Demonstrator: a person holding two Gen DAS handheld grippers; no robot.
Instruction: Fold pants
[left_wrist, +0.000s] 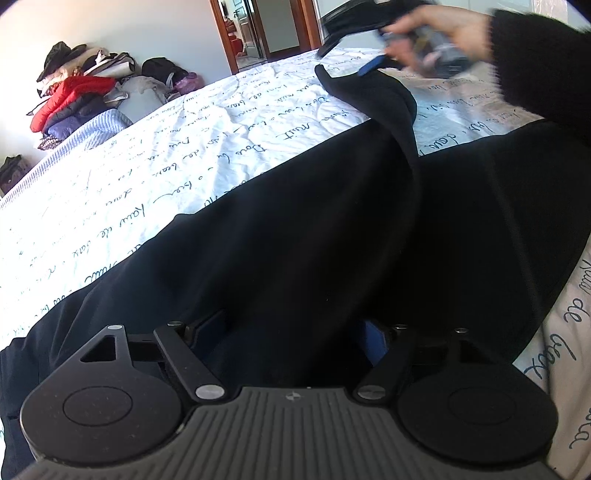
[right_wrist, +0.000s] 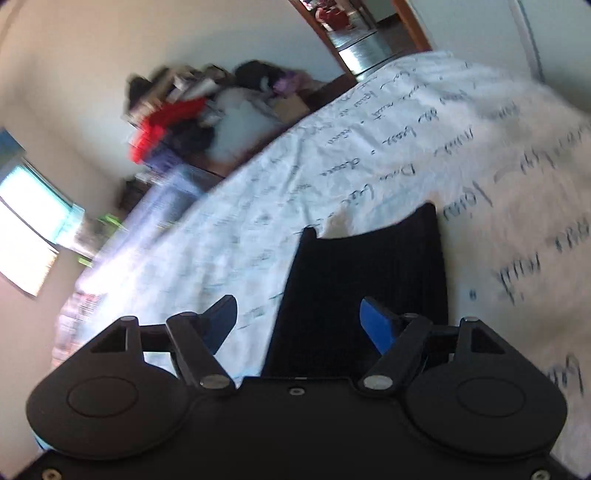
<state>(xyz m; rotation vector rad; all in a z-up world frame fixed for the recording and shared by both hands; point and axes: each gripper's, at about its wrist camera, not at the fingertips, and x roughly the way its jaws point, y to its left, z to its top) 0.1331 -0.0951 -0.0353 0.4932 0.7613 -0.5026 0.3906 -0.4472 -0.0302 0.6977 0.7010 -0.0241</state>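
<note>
The left tool (left_wrist: 291, 332) sits low over the dark pants (left_wrist: 295, 229), its blue pads spread wide with the cloth beneath and between them but no pad visibly pressing on it. I judge it is placed there to steady the near part of the garment, or to be ready to take it, while the other end is carried over.

The pants lie spread on the bed (left_wrist: 155, 177), on a white cover printed with script, so there is a flat surface to fold against. One end of the cloth rises off the cover as a lifted strip toward the far right.

There the right tool (left_wrist: 373, 66), blurred, is gripped by the person's hand (left_wrist: 454, 33) in a dark sleeve. In its own view the right tool (right_wrist: 299, 317) stands wide, a dark panel of cloth lying between the blue pads; neither pad clearly pinches it. Whether the strip hangs from this tool I cannot tell. A heap of clothes (left_wrist: 77, 92) lies beyond the bed.
</note>
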